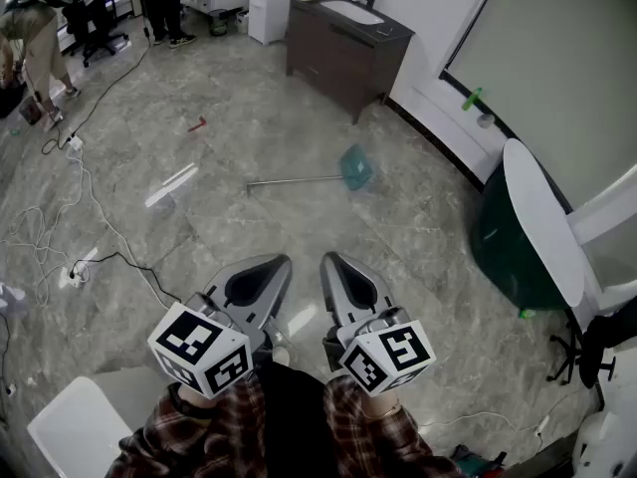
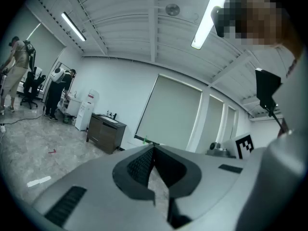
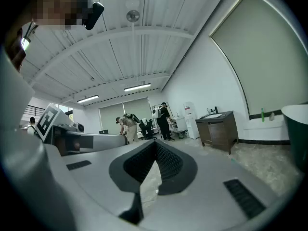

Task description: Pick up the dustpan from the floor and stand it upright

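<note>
In the head view the dustpan (image 1: 355, 167) lies flat on the grey marble floor, some way ahead of me. Its teal pan points right and its long thin handle (image 1: 294, 180) runs left. Both grippers are held low and close to my body, far short of it. My left gripper (image 1: 283, 261) is shut with nothing between its jaws, and its closed tips (image 2: 154, 147) also show in the left gripper view. Beside it, my right gripper (image 1: 326, 259) is shut and empty, tips (image 3: 156, 141) together. Neither gripper view shows the dustpan.
A dark sink cabinet (image 1: 343, 53) stands at the far wall, with a dark green bin (image 1: 513, 252) and a white chair (image 1: 542, 217) at the right. Cables (image 1: 80, 207) trail over the floor at the left. A red object (image 1: 197, 124) lies beyond. People stand at the far left.
</note>
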Tool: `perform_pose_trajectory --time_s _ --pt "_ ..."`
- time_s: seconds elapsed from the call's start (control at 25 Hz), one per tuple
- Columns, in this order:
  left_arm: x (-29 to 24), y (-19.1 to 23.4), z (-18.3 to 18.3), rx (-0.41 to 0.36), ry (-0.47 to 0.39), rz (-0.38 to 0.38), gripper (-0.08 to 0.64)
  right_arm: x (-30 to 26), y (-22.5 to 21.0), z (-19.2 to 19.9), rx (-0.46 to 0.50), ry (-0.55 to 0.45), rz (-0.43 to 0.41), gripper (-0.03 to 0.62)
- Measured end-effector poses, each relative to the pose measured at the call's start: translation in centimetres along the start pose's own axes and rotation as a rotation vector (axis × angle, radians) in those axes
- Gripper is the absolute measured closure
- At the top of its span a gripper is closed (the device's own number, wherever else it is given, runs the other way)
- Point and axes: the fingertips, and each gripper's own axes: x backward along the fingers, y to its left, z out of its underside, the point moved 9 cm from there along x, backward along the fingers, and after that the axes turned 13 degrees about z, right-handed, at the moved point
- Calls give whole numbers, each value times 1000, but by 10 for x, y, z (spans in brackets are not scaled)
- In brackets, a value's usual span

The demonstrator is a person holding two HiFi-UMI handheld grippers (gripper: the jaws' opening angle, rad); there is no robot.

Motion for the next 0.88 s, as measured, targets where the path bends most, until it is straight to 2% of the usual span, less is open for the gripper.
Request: perform_pose_trajectory --time_s 0.36,0.88 --pt "-25 67 -11 17 12 4 551 -73 -13 2 -10 39 -7 581" --pt "-81 226 -76 5 26 23 551 -241 -37 -28 2 37 50 581"
